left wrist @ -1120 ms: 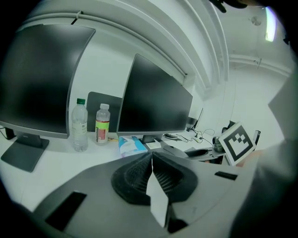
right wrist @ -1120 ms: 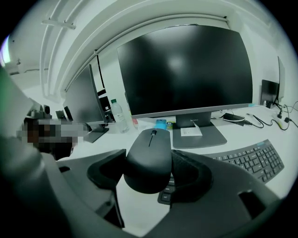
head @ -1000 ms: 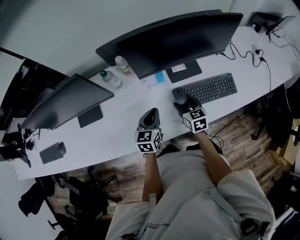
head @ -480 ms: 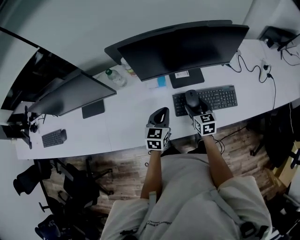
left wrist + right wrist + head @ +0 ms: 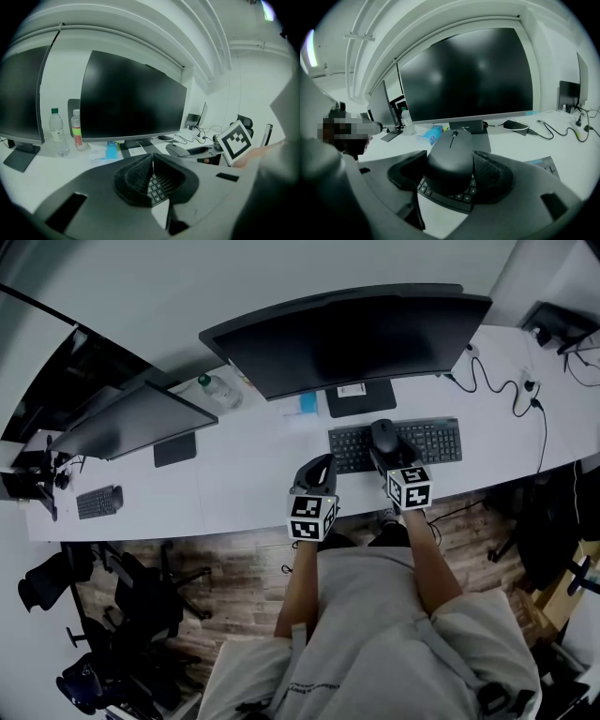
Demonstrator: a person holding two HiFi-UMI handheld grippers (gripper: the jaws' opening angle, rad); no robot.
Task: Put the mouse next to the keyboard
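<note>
A black mouse [image 5: 452,157] sits between the pads of my right gripper [image 5: 450,172], which is shut on its sides. It hangs over the left half of the dark keyboard [image 5: 427,441], whose keys [image 5: 445,194] show just beneath it. From the head view the mouse [image 5: 382,435] and right gripper [image 5: 385,450] are in front of the big monitor's stand. My left gripper [image 5: 319,472] is shut and holds nothing, hovering near the desk's front edge by the keyboard's left end. Its jaws [image 5: 152,176] meet in a line, with a few keys [image 5: 154,191] visible below.
A wide curved monitor [image 5: 347,334] stands behind the keyboard, and a second monitor [image 5: 136,423] stands to the left. Two bottles [image 5: 58,133] and a blue pack [image 5: 307,404] sit between them. Cables [image 5: 506,381] lie at the right, and a small keyboard [image 5: 98,502] lies far left.
My right gripper has carried the mouse rightward, from beside the keyboard's left end to over its keys. The left gripper has moved the same way, still shut.
</note>
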